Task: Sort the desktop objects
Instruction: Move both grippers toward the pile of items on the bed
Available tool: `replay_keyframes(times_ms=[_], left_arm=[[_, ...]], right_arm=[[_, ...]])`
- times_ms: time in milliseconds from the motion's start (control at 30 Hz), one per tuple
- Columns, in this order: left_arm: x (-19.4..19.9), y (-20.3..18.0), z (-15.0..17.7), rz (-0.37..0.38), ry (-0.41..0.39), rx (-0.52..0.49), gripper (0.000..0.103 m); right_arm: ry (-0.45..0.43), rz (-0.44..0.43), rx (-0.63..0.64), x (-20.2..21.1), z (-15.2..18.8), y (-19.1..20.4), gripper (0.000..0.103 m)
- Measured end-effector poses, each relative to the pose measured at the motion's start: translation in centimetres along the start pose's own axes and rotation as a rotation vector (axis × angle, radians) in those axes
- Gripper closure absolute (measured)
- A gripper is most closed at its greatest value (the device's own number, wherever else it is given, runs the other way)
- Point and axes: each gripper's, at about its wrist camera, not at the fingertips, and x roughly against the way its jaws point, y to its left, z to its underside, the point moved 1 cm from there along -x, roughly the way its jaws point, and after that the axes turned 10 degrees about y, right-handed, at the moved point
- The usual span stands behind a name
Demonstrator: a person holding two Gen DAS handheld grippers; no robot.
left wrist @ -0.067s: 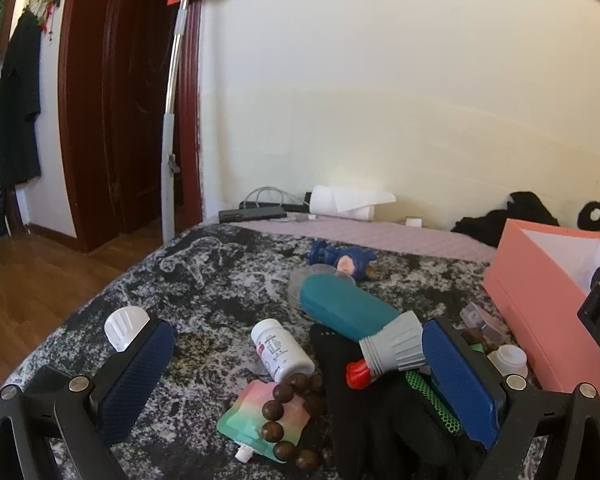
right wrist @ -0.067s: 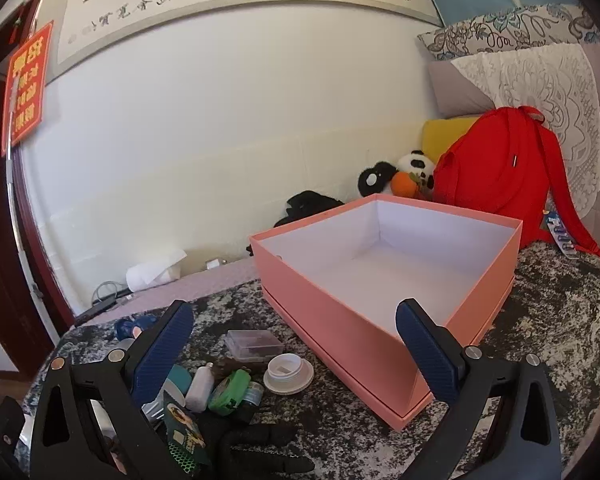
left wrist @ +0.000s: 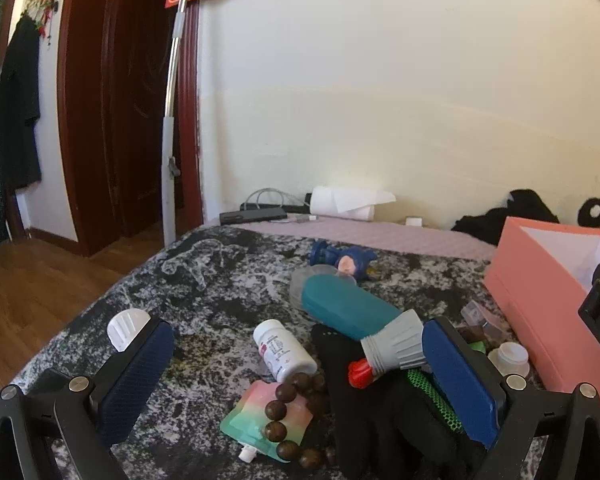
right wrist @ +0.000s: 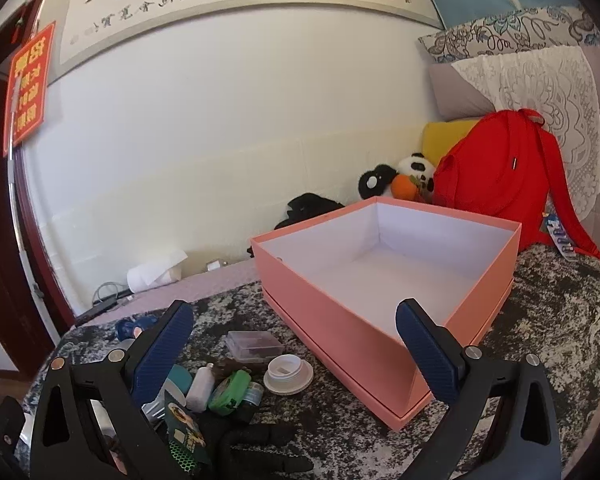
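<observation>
An open pink box (right wrist: 340,304) with a white inside stands on the mottled cloth; its corner shows in the left wrist view (left wrist: 540,280). My left gripper (left wrist: 296,364) is open above a pile: a teal bottle (left wrist: 352,308) with a red cap, a white pill bottle (left wrist: 284,350), a bead bracelet (left wrist: 288,412), a pastel pouch (left wrist: 256,424) and black gloves (left wrist: 364,420). My right gripper (right wrist: 296,340) is open and empty before the box. Below it lie a white jar lid (right wrist: 288,376), a clear case (right wrist: 254,344) and a green item (right wrist: 230,392).
A blue doll (left wrist: 344,258) lies behind the teal bottle. A tissue roll (left wrist: 348,200) and cables sit by the wall. A red backpack (right wrist: 500,176) and panda toys (right wrist: 396,176) stand behind the box. The bed's left edge drops to a wooden floor (left wrist: 32,288).
</observation>
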Motion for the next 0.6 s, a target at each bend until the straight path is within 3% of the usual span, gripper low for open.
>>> replay_keyframes(times_ms=[367, 600], left_arm=[[-0.8, 0.3, 0.2, 0.016, 0.050, -0.059, 0.001], [-3.3, 0.9, 0.3, 0.073, 0.129, -0.056, 0.001]], right_arm=[[0.094, -0.086, 0.120, 0.5, 1.4, 1.5, 0.000], [0.155, -0.137, 0.193, 0.7, 2.5, 2.1, 0.000]])
